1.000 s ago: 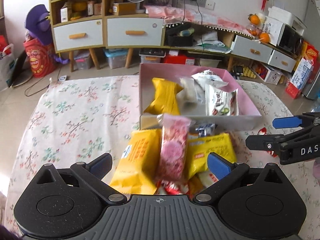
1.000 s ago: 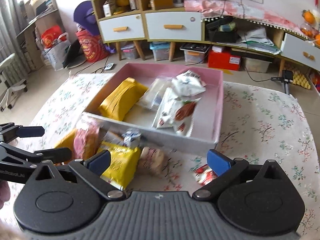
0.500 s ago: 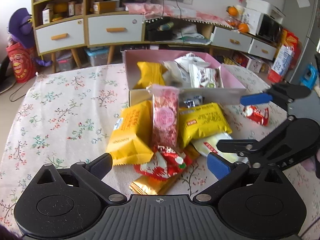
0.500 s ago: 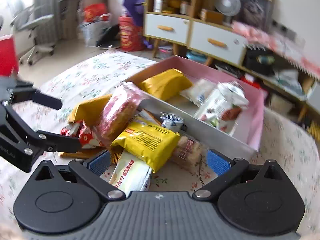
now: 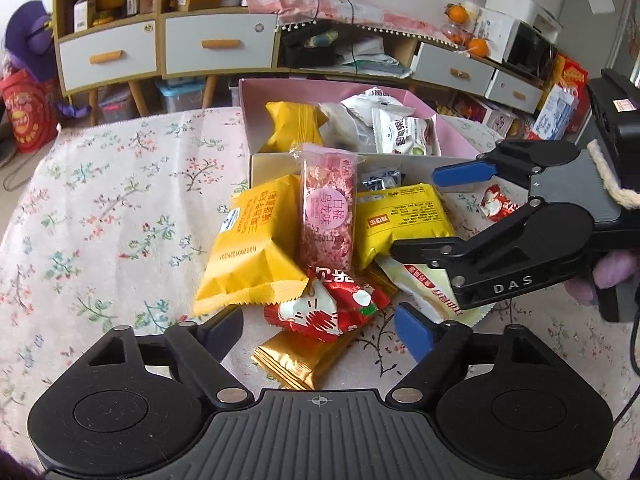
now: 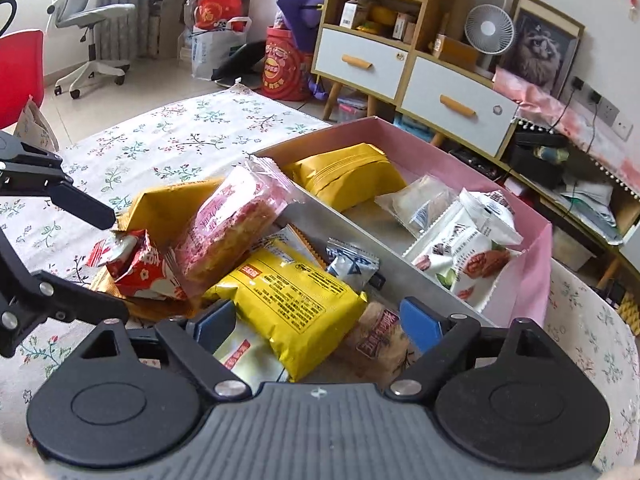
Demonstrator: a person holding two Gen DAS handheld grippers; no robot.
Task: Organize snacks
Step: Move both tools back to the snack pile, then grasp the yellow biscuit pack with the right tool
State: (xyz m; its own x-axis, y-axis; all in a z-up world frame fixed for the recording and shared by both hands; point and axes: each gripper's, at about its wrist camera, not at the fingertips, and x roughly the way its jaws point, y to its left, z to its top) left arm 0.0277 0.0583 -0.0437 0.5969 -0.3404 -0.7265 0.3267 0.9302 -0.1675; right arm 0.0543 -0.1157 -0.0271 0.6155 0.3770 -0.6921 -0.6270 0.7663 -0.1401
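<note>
A pile of snack packets lies in front of a pink box (image 5: 448, 136) (image 6: 536, 264). A pink packet (image 5: 329, 208) (image 6: 228, 236) leans on the box's front wall, beside a yellow packet (image 5: 248, 248) and a yellow noodle-style packet (image 5: 404, 220) (image 6: 296, 300). A red packet (image 5: 324, 308) lies over a gold one (image 5: 300, 360). My left gripper (image 5: 320, 332) is open just before the red packet. My right gripper (image 6: 316, 324) is open with the yellow packet between its fingers; it also shows in the left wrist view (image 5: 436, 212).
The box holds a yellow pouch (image 6: 348, 176) and white packets (image 6: 460, 240). A small red packet (image 5: 496, 204) lies right of the box. The flowered tablecloth (image 5: 100, 208) spreads to the left. Cabinets (image 5: 168, 48) stand beyond the table.
Both grippers have moved in closer over the snack pile. The right gripper has swung in from the right, over the yellow and white packets.
</note>
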